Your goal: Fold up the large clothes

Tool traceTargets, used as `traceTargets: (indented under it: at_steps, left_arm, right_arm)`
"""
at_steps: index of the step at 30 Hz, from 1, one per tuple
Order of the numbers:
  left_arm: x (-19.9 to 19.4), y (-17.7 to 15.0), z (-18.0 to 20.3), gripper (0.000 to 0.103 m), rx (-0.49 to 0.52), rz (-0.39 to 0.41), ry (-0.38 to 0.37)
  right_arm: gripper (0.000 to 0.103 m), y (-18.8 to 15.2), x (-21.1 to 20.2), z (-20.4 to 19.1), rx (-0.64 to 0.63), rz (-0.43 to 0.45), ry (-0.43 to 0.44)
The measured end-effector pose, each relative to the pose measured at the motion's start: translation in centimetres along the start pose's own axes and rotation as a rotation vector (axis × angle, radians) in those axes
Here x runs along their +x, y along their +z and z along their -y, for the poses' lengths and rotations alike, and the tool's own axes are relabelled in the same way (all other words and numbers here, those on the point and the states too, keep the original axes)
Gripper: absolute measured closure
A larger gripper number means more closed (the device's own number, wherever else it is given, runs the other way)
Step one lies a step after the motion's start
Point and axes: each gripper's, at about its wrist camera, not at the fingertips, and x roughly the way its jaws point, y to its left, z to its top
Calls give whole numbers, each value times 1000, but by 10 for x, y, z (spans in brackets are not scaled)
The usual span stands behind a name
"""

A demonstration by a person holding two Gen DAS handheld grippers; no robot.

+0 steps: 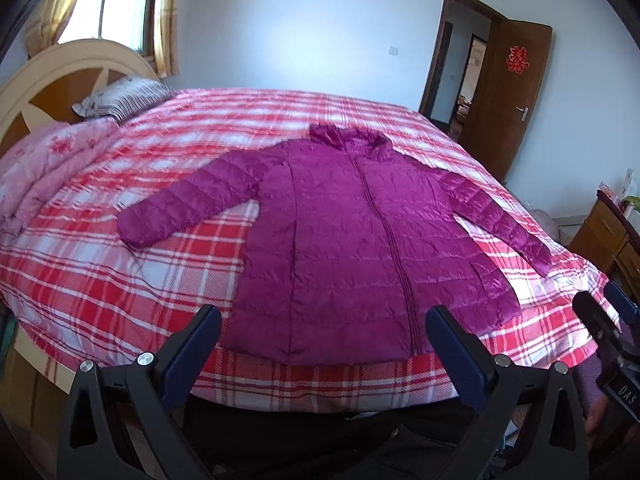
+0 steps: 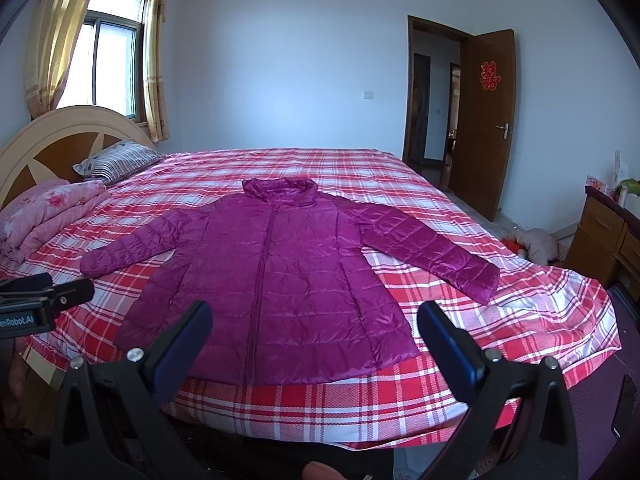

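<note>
- The left gripper (image 1: 322,322) has its fingers spread wide and holds nothing; it hangs just off the near edge of the bed (image 1: 320,380), pointed at the hem of the jacket (image 1: 360,240).
- The right gripper (image 2: 314,320) is likewise spread and empty, also off the near edge, a little further toward the foot-side corner of the bed (image 2: 520,340).
- The one purple down jacket (image 2: 272,272) lies flat and front-up on the checked cover, zipped, straight ahead of both grippers and touching neither.
- Its long axis runs from the hem at the near edge to the collar toward the far edge, so both grippers face it hem first.
- Its two sleeves spread outward: the left sleeve (image 1: 180,204) points toward the headboard side, the right sleeve (image 2: 432,252) toward the foot-side corner.
- My judgement is that each gripper is nearer the sleeve on its own side, so a sleeve-in fold would fall to the left one for the headboard sleeve and the right one for the other.
- Counted: one jacket, two sleeves, two grippers, one striped pillow (image 2: 116,162) and one folded pink quilt (image 2: 44,216) at the headboard end, well apart from the jacket.
</note>
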Motion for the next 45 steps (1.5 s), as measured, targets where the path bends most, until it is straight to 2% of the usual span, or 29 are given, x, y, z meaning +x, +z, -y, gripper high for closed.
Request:
traceTargets:
  at_steps: [2, 4, 7, 8, 10, 11, 13, 15, 18, 20, 21, 23, 25, 26, 27, 29, 31, 32, 33, 36, 40, 45]
  left_arm:
    - [5, -1, 1, 1, 7, -17, -39]
    - [10, 1, 2, 1, 27, -8, -42]
    - [25, 12, 0, 1, 78, 41, 9]
    - [34, 17, -2, 1, 105, 76, 54]
    - [59, 28, -5, 1, 158, 102, 124]
    - [73, 32, -8, 1, 181, 99, 125]
    - [101, 41, -16, 1, 203, 71, 125]
    - [127, 48, -22, 1, 211, 48, 110]
    - [166, 56, -29, 1, 212, 16, 126]
    - [186, 60, -31, 1, 208, 10, 148]
    - [195, 62, -30, 1, 208, 10, 164]
    - [212, 63, -32, 1, 195, -6, 185]
    - [228, 62, -36, 1, 169, -38, 194]
    - [233, 61, -37, 1, 162, -53, 195]
    - [237, 60, -38, 1, 158, -69, 198]
    - [248, 55, -40, 1, 145, -110, 186]
    - [253, 51, -45, 1, 121, -141, 158]
    - [251, 50, -47, 1, 111, -140, 150]
    - [250, 50, -48, 1, 106, -138, 144]
    - [240, 53, -49, 1, 102, -114, 140]
    - [220, 61, -52, 1, 67, -58, 114]
    - [202, 69, -53, 1, 37, -10, 89]
  right_arm:
    - [0, -2, 2, 8, 66, -3, 46]
    - [0, -6, 13, 21, 155, -23, 119]
    - [0, -14, 48, 44, 217, -112, 173]
    - [0, -14, 59, 52, 213, -108, 169]
    - [0, -17, 85, 83, 214, -144, 73]
    - [0, -17, 96, 102, 243, -142, 46]
    - [1, -20, 124, 155, 381, -187, 10]
    - [3, -24, 146, 208, 504, -217, -65]
    - [8, -21, 172, 264, 557, -232, -194]
    - [10, -17, 188, 288, 573, -264, -233]
    - [16, -15, 198, 299, 575, -293, -257]
    - [21, -12, 215, 315, 574, -292, -282]
    - [22, -10, 228, 320, 548, -339, -320]
    - [27, -11, 236, 320, 532, -366, -326]
    - [42, -11, 247, 322, 532, -384, -311]
    - [56, -11, 256, 319, 503, -415, -294]
    - [68, -9, 257, 315, 472, -404, -285]
    - [78, -7, 255, 315, 471, -391, -273]
    - [84, -4, 250, 316, 474, -375, -267]
    - [86, 17, 235, 310, 437, -300, -287]
    - [87, 63, 212, 289, 304, -182, -330]
    - [87, 130, 186, 227, 75, -20, -350]
